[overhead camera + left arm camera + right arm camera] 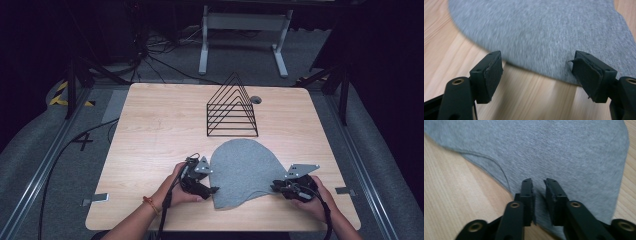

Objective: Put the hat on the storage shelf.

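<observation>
Grey cloth (245,170) lies low centre on the table (150,130); left gripper (537,72) is spread at its edge, right gripper (539,182) narrowed over a ridge — pinch both corners evenly, lift together

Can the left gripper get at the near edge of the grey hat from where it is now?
Probably yes. The left gripper stands with jaws wide apart, right at the curved edge of the grey hat, with bare table between them and nothing in the way.

Left gripper (212,190) points inward with jaws spread wide; right gripper (274,187) faces it, jaws narrowed to a slit; both forearms reach in low.
</observation>
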`<state>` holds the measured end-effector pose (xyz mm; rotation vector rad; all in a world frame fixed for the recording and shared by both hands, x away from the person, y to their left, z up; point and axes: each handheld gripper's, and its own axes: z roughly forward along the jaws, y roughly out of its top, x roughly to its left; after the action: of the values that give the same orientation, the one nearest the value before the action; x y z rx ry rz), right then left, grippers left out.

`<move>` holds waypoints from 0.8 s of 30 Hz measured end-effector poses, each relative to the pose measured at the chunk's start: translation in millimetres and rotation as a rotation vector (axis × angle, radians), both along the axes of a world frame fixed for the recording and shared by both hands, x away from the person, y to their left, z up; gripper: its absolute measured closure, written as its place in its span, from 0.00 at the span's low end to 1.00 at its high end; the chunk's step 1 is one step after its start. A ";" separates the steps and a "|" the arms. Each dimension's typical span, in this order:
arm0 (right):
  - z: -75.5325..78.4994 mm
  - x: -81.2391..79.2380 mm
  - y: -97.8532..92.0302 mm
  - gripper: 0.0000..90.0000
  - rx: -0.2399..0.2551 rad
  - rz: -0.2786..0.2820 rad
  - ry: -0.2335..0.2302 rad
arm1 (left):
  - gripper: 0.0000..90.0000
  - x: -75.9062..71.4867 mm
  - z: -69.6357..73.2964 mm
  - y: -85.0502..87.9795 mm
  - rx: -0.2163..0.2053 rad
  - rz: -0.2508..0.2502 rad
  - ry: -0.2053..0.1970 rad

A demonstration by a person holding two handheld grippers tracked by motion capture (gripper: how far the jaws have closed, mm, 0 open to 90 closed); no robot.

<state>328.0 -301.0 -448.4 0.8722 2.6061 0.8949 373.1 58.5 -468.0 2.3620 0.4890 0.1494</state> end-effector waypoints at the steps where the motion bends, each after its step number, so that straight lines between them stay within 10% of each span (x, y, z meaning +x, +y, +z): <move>1: 2.9 -1.4 3.1 0.79 -0.013 0.003 -0.015 | 0.28 0.5 -0.1 2.4 -0.014 0.026 0.013; 10: 29.1 26.3 -10.5 0.67 0.070 -0.106 -0.084 | 0.31 28.3 12.1 8.0 -0.110 0.115 0.056; 24: -0.8 96.7 6.4 0.38 -0.012 -0.140 0.004 | 0.27 58.7 1.8 -15.5 0.003 0.216 0.003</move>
<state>424.7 -294.6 -449.1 1.0393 2.5147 0.8401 431.9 43.0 -466.2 2.3083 0.7456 0.2464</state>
